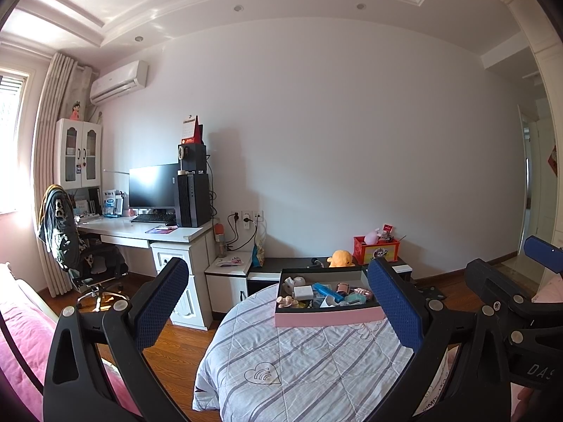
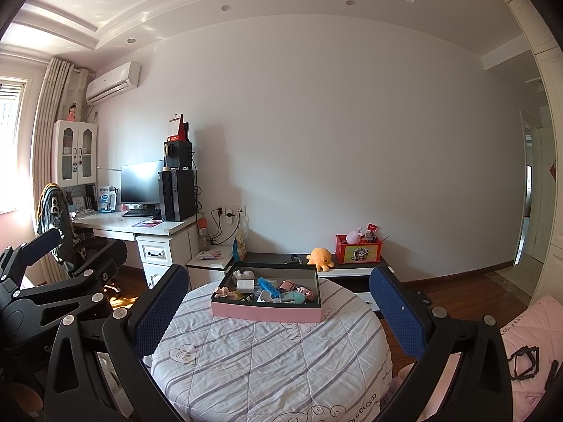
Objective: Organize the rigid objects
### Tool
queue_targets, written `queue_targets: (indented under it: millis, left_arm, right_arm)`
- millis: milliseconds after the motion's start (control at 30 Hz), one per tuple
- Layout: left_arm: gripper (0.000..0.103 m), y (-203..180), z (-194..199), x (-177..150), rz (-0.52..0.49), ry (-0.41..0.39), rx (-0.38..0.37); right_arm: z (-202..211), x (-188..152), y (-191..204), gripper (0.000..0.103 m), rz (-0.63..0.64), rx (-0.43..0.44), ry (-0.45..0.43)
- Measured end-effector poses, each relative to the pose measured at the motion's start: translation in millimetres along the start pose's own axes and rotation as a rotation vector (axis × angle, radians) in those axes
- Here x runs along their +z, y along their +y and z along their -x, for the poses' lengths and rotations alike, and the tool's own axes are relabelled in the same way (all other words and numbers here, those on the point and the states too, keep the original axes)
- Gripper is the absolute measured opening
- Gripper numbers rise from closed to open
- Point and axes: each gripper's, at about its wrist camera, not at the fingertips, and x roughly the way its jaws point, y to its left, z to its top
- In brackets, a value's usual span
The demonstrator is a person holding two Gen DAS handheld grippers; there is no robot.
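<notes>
— Status on both grippers?
— Both wide apart, holding nothing: my left gripper (image 1: pixel 278 302), my right gripper (image 2: pixel 278 307).
— Where's the stuff?
— Small rigid items (image 2: pixel 271 290) sit in the pink box (image 2: pixel 265 311) on the striped quilt (image 2: pixel 267 358) (round surface), ahead of both, untouched.

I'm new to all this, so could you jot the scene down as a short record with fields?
Setting: bedroom, striped quilt in front
Box: pink box on the quilt, lid off
Contents: small mixed items, including a blue object
Left tool: open, holding nothing
Right tool: open, holding nothing
Behind: orange plush on a low cabinet
</notes>
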Motion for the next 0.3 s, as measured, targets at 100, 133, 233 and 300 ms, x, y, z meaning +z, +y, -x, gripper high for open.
queue_targets:
  millis: [100, 133, 233, 300]
  left_arm:
    - [0.103, 0.2, 0.4, 0.6, 0.0, 0.0, -0.001]
    - [0.103, 0.1, 0.5, 0.7, 0.0, -0.001, 0.0]
    - [0.103, -0.1, 0.4, 0.9, 0.001, -0.001, 0.0]
    - [0.103, 0.2, 0.6, 1.0, 0.001, 0.0, -0.002]
  right_arm:
    - [-0.2, 0.3, -0.2, 0.103, 0.001, 0.001, 0.001]
    - [0.1, 0.0, 0.1, 0.103, 0.001, 0.002, 0.001]
    - [-0.1, 0.4, 0.1, 0.103, 0.0, 0.001, 0.001]
    - [-0.3, 0.3, 0.5, 0.103, 0.0, 0.002, 0.002]
